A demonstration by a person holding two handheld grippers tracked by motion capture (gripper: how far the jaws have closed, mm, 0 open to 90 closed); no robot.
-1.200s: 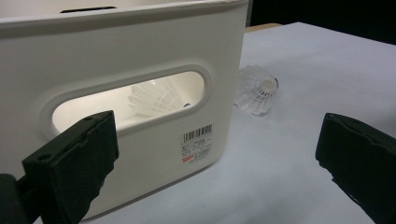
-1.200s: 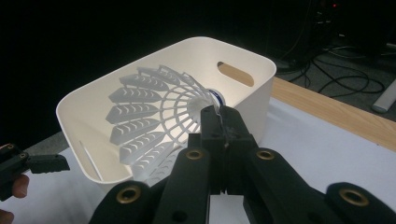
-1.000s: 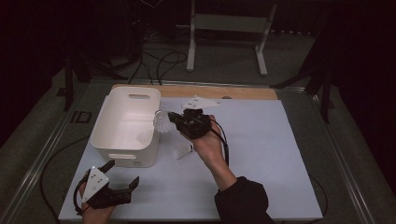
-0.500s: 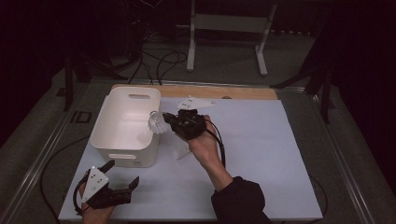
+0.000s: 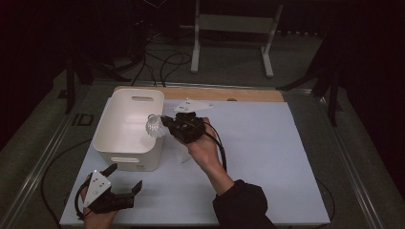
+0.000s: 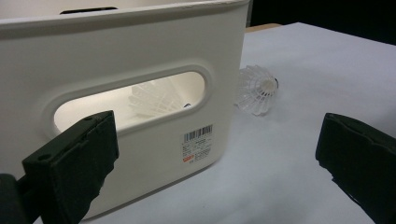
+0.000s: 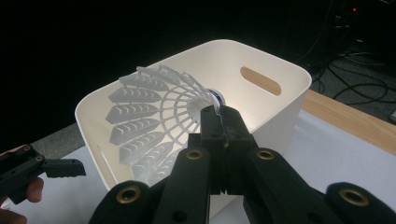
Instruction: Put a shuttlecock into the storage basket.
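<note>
White plastic shuttlecock [image 7: 154, 121], clamped in the right hand-held gripper [image 7: 218, 116], has advanced from beside the bin [image 5: 125, 143] to over its rim; release appears imminent. Left hand-held gripper [image 5: 125, 177] rests open.

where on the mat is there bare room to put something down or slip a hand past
The white mat is bare across its right half, from the right forearm to the right edge. Crowded: the left side, with the white bin, the right gripper holding a shuttlecock at the bin's rim, a second shuttlecock beside the bin, and the left gripper.
</note>
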